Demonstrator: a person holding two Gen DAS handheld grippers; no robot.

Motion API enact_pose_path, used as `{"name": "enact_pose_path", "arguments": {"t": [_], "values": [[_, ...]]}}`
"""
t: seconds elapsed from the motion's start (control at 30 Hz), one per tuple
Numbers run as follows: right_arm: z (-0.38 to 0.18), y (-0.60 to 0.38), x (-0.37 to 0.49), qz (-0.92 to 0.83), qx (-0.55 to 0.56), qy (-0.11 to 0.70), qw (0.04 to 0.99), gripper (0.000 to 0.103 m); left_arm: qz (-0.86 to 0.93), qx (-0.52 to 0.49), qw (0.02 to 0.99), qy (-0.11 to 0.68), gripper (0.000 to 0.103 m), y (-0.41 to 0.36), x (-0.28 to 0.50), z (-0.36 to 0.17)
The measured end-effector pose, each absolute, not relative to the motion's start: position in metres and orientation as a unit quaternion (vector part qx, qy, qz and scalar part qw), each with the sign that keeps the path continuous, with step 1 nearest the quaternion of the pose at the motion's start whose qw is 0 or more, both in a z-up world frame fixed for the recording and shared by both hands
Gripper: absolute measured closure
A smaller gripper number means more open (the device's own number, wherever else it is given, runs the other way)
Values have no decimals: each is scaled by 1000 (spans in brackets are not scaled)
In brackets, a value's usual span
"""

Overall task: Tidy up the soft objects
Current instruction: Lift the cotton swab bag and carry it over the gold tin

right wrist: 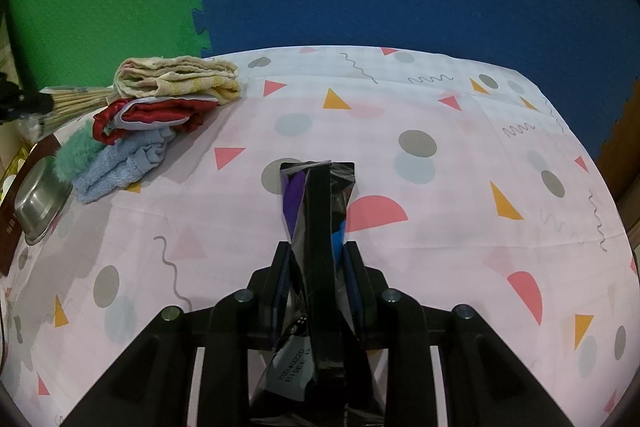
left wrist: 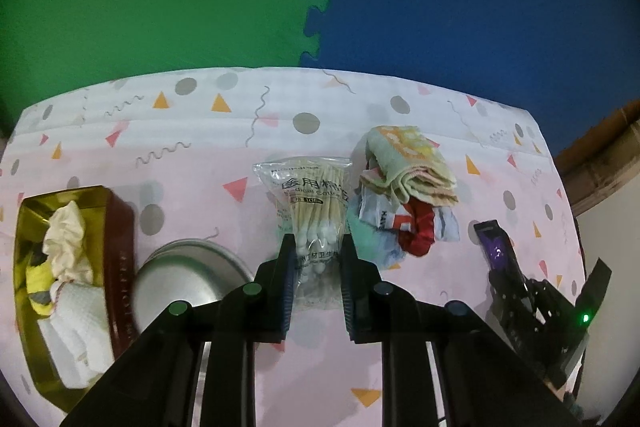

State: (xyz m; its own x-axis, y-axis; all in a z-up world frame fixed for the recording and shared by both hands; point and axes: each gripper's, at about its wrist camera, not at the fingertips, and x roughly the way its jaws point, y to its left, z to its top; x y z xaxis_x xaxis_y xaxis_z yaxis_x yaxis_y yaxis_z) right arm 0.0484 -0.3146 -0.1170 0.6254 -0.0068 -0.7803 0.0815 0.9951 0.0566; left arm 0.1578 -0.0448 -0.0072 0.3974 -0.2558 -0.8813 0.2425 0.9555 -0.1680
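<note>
- Left wrist view: the left gripper (left wrist: 316, 247) pinches a clear bag of cotton swabs (left wrist: 306, 203) at centre; only here a gold box (left wrist: 24, 227) of cloths shows, lower left, beside a steel bowl (left wrist: 180, 279).
- Right wrist view: the right gripper (right wrist: 316, 255) clamps a black packet (right wrist: 318, 227); the folded cloth pile (right wrist: 160, 99) sits upper left.

You work on a table (left wrist: 200, 155) spread with a pale pink cloth printed with triangles, dots and squiggles. On it, at your left, sits a gold-lined box (left wrist: 116, 227) stuffed with cloths, a steel bowl (left wrist: 180, 279) just beside it. A pile of folded towels and cloths (left wrist: 404, 195) lies farther back, toward the right.
</note>
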Motion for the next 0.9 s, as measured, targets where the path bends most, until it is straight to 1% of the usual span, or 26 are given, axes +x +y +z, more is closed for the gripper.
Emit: {"name": "enact_pose_path", "arguments": {"t": [0.43,0.67,0.9], "values": [[-118,-315,49,-24,45,432,900,77,-141,7,852,504,85,-7,127,22],[-118,-314,49,-25,44,432,900,77,-109,13,866,487,85,32,117,38],[-118,-314,48,-25,45,432,900,77,-63,19,871,487,85,79,113,38]]}}
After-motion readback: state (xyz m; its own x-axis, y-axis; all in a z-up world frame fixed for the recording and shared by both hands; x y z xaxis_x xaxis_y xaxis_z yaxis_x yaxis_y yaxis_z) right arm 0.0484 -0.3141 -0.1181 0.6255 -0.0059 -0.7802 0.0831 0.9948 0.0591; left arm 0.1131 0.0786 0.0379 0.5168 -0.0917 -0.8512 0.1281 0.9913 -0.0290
